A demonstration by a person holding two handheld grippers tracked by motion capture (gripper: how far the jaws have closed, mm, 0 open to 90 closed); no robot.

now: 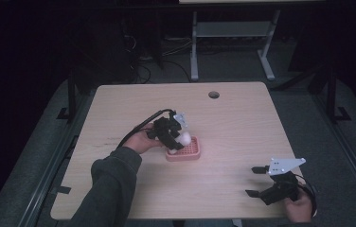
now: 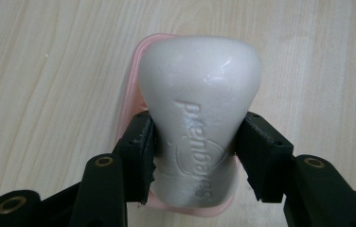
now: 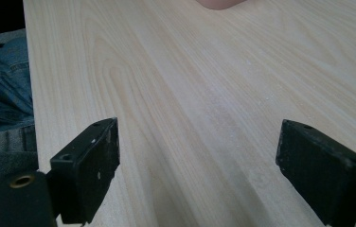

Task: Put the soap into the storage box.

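Observation:
My left gripper (image 1: 180,139) is shut on a white bar of soap (image 2: 197,123) with raised lettering; both pads press its waist. It holds the soap (image 1: 184,138) over the left part of a pink slotted soap dish (image 1: 190,151) in the middle of the table. In the left gripper view the pink dish (image 2: 129,94) peeks out behind and under the soap. Whether the soap touches the dish I cannot tell. My right gripper (image 1: 255,181) rests near the table's front right corner, jaws wide open with nothing between them (image 3: 195,165).
The light wooden table (image 1: 242,127) has a round cable hole (image 1: 213,94) near its far edge. A sleeved forearm (image 1: 110,184) comes in at the bottom left. Beyond the table stand a white desk frame (image 1: 233,42) and cables on a dark floor.

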